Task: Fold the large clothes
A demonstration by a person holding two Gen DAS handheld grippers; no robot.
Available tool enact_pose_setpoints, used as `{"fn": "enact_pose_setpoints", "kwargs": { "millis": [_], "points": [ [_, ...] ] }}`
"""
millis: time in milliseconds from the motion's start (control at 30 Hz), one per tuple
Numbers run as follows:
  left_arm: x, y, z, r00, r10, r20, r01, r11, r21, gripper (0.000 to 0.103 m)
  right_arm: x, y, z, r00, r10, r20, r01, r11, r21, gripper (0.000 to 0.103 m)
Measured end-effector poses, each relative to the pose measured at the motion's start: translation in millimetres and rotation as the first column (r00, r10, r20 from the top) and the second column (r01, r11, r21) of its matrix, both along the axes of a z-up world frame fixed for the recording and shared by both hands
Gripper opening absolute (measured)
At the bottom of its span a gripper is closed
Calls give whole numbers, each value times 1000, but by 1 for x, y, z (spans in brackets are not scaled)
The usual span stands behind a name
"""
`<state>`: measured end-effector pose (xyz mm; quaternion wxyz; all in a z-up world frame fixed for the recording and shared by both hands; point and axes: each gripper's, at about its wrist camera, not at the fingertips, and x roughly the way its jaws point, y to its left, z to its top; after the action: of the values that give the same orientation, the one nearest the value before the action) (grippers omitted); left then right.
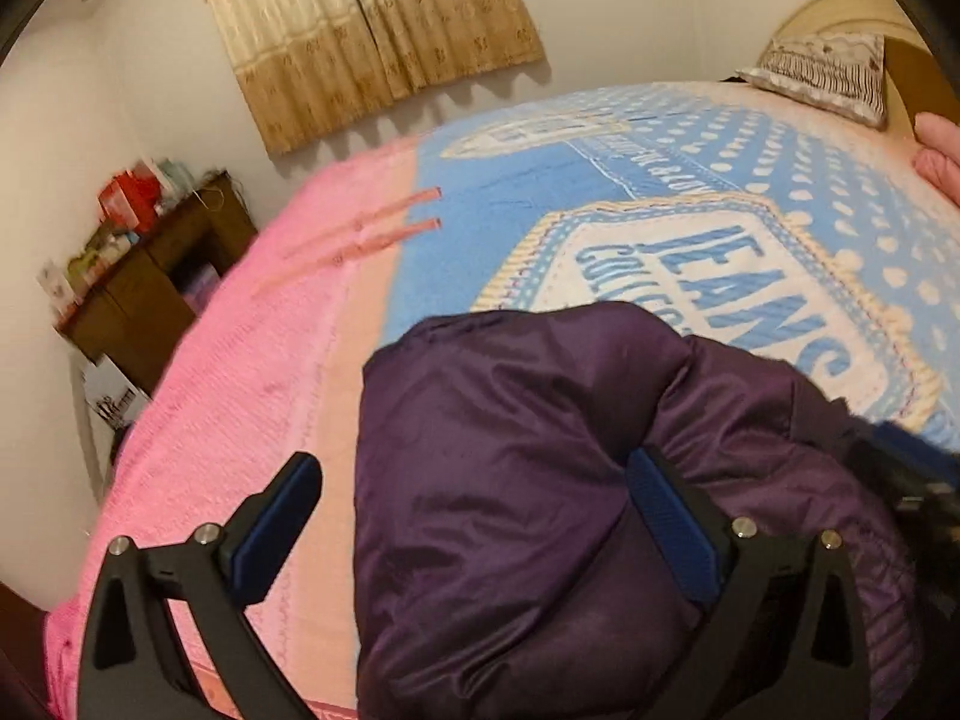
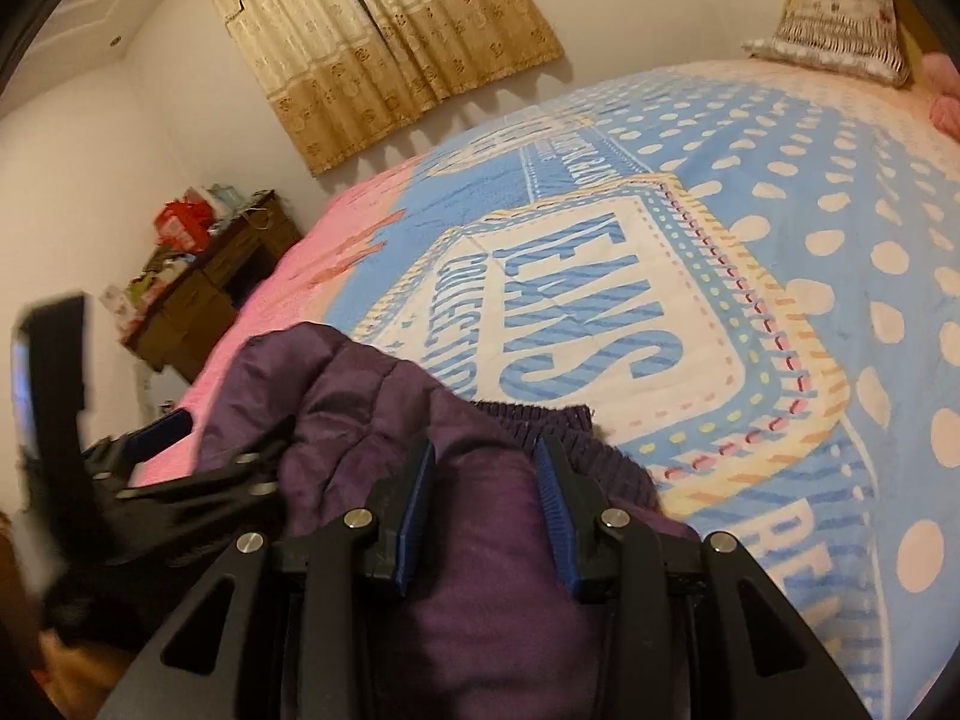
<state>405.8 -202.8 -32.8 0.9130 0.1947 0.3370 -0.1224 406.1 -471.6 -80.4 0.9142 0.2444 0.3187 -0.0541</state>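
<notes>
Two hand-held grippers on purple jacket [image 1: 510, 480], left [image 1: 474, 516] spread wide, right [image 2: 486, 480] pinching its fabric.

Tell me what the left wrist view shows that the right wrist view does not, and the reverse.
Only the left wrist view shows the left gripper from behind, fingers wide apart over the purple jacket, plus two pink tassels lying on the bedspread.

Only the right wrist view shows the right gripper, its fingers set close on the jacket's ribbed cuff; whether it is clamped is unclear. The left gripper appears there from the side.

Both show the blue dotted bedspread, curtain, pillow and brown cabinet.
</notes>
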Motion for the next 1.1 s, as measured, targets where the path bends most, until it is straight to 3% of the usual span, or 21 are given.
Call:
{"fn": "enact_pose_setpoints", "kwargs": {
  "millis": [67, 167, 333, 433, 533, 667, 800, 900, 967, 1033, 1100],
  "points": [
    [8, 7, -1, 999, 4, -35, -6, 999, -35, 103, -27, -2, 16, 999, -43, 16, 44, 998, -44, 36],
    [13, 10, -2, 998, 11, -56, -14, 998, -55, 103, -75, 7, 44, 992, -59, 112, 71, 992, -103, 36],
    [7, 5, 0, 1000, 18, -26, -18, 1000, -19, 103, -126, 38, 59, 982, 69, 178, -59, 997, -57, 37],
    [9, 6, -1, 999, 16, -31, -17, 1000, -24, 103, -139, 59, 42, 980, 137, 146, -131, 990, -50, 37],
    [8, 5, 0, 1000, 11, -23, -11, 1000, -18, 103, -139, 64, -1, 992, 118, 50, -121, 991, 59, 37],
    [7, 4, 0, 1000, 10, -18, -10, 1000, -8, 103, -146, 48, -35, 988, 55, 142, -88, 967, 241, 37],
    [6, 10, 5, 999, -13, -29, 12, 999, -42, 103, -151, 53, -32, 988, 55, 145, -86, 972, 218, 40],
    [7, 35, 17, 983, -117, -140, 96, 984, -151, 103, -153, 44, -25, 990, 80, 115, -109, 956, 272, 43],
    [5, 57, 26, 967, -163, -195, 118, 967, -224, 103, -157, 33, -19, 991, 88, 105, -119, 935, 335, 47],
    [-1, 85, 36, 962, -177, -209, 109, 948, -300, 103, -163, 21, -12, 991, 70, 115, -108, 923, 371, 74],
    [-8, 109, 41, 954, -209, -215, 109, 911, -399, 103, -174, 3, 3, 982, -1, 188, -70, 927, 368, 92]
  ]
}}
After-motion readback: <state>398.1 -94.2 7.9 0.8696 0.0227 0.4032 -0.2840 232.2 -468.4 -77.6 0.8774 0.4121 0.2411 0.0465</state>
